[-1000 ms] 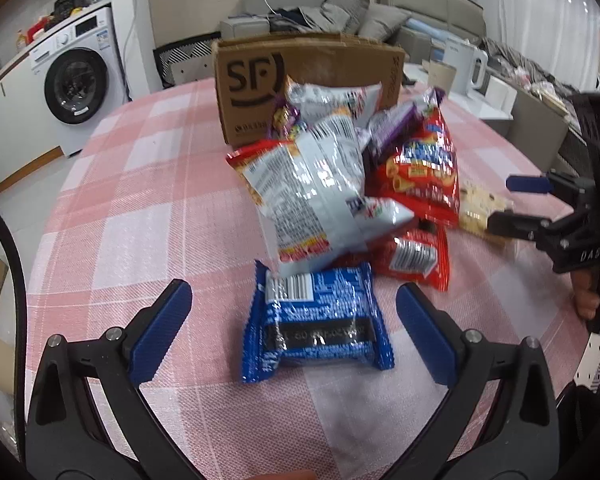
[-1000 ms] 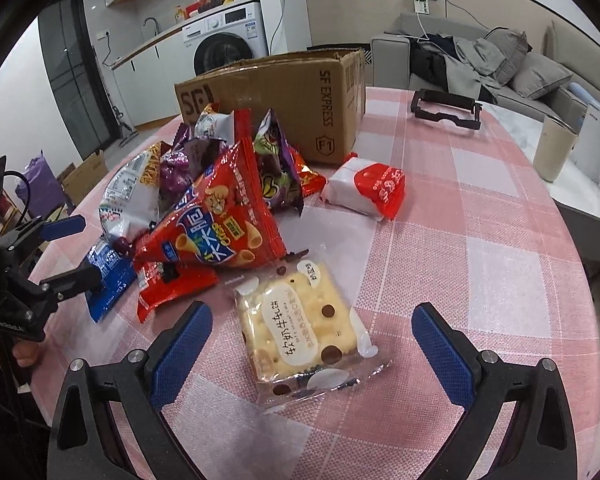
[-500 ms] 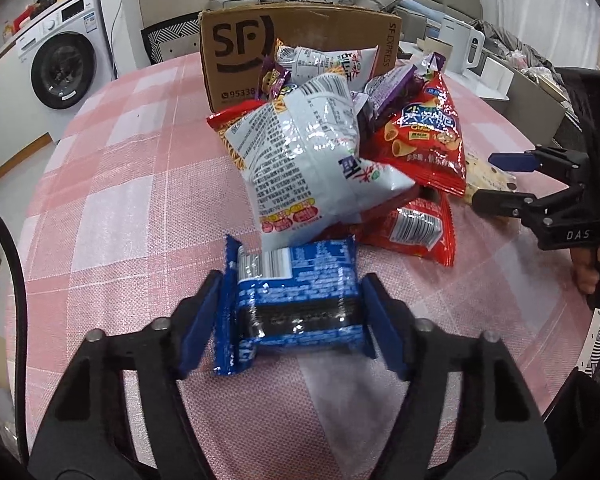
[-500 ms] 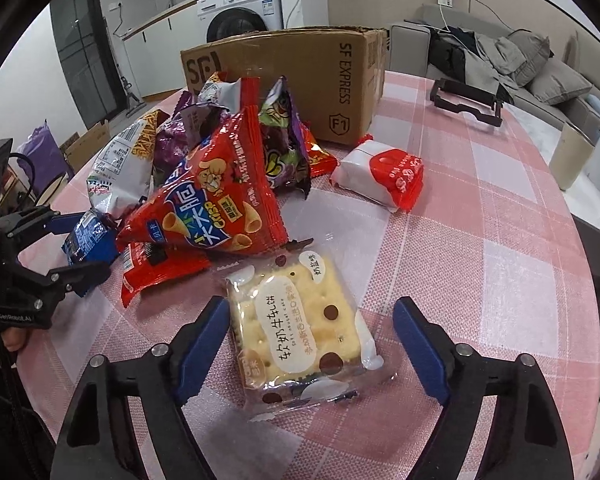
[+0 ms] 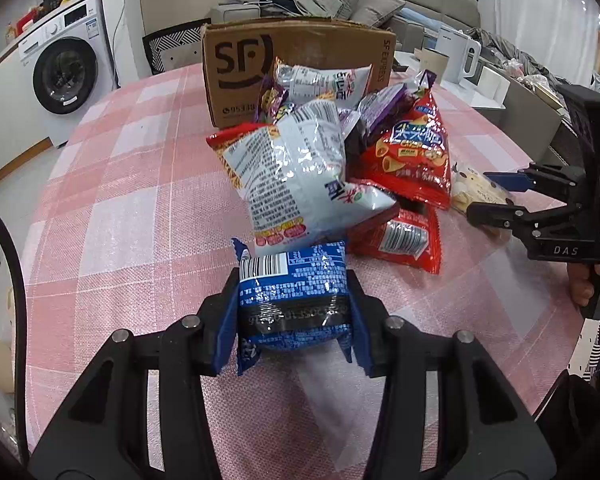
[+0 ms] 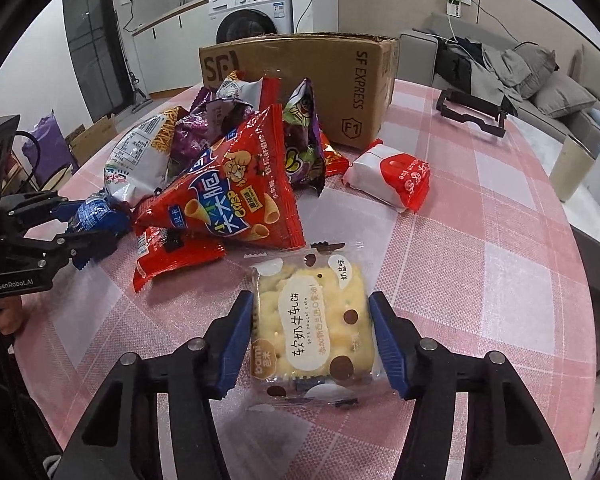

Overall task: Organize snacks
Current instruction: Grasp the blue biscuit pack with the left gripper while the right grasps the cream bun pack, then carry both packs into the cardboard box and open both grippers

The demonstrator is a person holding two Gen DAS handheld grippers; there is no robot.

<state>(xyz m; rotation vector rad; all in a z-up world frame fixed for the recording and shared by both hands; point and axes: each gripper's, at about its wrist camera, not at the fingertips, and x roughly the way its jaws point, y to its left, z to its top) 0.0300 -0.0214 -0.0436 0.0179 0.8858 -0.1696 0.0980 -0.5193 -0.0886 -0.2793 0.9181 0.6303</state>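
Clenching left fingers (image 5: 224,320) on blue biscuit pack (image 5: 294,300), right fingers (image 6: 238,334) closing on nougat-cracker packet (image 6: 314,320); snack pile (image 5: 320,168) still outside cardboard box (image 5: 300,60).

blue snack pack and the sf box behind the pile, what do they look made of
Blue snack pack: looks like glossy plastic film, given its crinkles, glare and serrated end seal.
SF box: looks like matte brown corrugated cardboard, with printed black lettering and folded flaps; no fluting is visible.
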